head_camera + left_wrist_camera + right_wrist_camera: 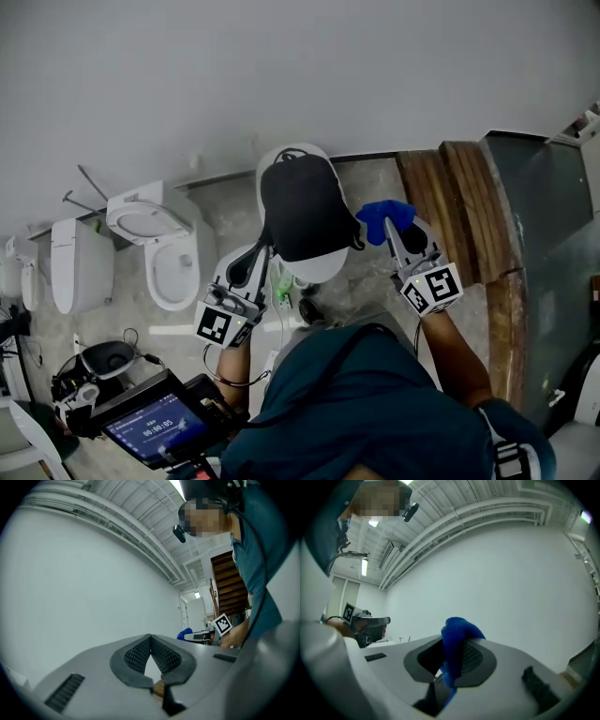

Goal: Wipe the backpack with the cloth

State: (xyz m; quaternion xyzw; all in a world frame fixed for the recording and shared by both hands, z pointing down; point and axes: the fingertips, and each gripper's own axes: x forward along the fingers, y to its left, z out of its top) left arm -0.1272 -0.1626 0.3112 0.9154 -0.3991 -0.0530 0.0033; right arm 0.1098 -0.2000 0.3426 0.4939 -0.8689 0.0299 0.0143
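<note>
In the head view a black backpack (300, 211) with a white rim stands below me in the middle. My left gripper (260, 255) is at its lower left edge; whether it touches the pack cannot be told. In the left gripper view its pads (161, 654) meet at the tip with only white wall behind, no backpack in sight. My right gripper (394, 230) is just right of the pack, shut on a blue cloth (384, 218). In the right gripper view the blue cloth (457, 637) bulges out above the jaws and hangs down between them.
A white toilet (155, 244) with its seat up and a second one (80, 262) stand at the left. Wooden planks (459, 197) run along the right. A device with a lit screen (155, 427) sits at the bottom left. A plain white wall (281, 75) fills the top.
</note>
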